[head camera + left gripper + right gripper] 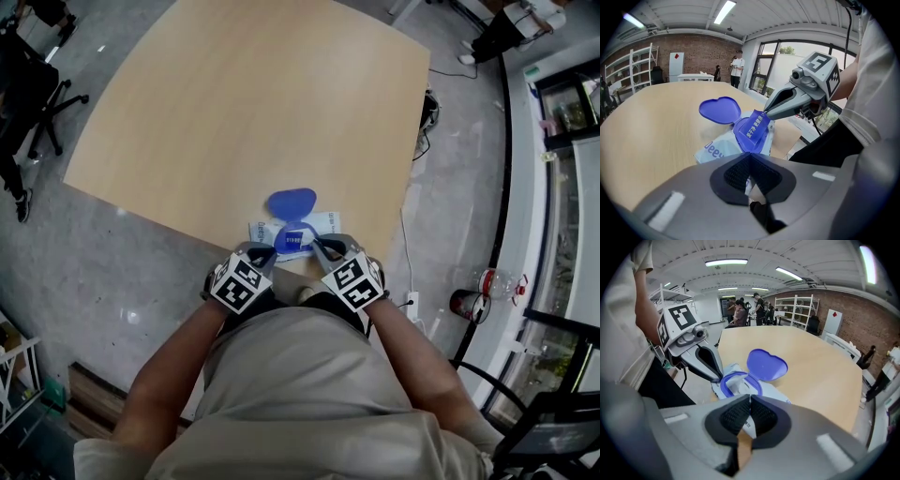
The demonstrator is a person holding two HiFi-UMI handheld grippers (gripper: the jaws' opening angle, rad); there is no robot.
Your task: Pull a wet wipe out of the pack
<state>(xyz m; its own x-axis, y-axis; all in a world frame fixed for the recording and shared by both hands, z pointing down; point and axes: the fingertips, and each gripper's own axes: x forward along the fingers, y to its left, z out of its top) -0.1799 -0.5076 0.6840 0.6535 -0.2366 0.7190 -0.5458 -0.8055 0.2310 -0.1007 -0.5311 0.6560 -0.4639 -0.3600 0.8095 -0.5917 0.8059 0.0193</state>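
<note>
Holding the soft white wipe pack (715,151), the left claw (718,378) is clenched; the right claw (765,112) grips the lifted blue seal sticker (757,129). Next, probably: pinch the white wipe (738,386) below it.

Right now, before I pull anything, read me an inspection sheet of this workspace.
Surface: light wooden table.
Job's things: wet wipe pack at the near edge; blue lid open; blue seal flap peeled up; white wipe showing in the opening.
Clutter: nothing seen on the table.
Grippers: left gripper shut on the pack's edge; right gripper shut on the seal flap.
Cables: black cable on the floor beside the table.
Surroundings: office chair, shelving, people beyond the table.
</note>
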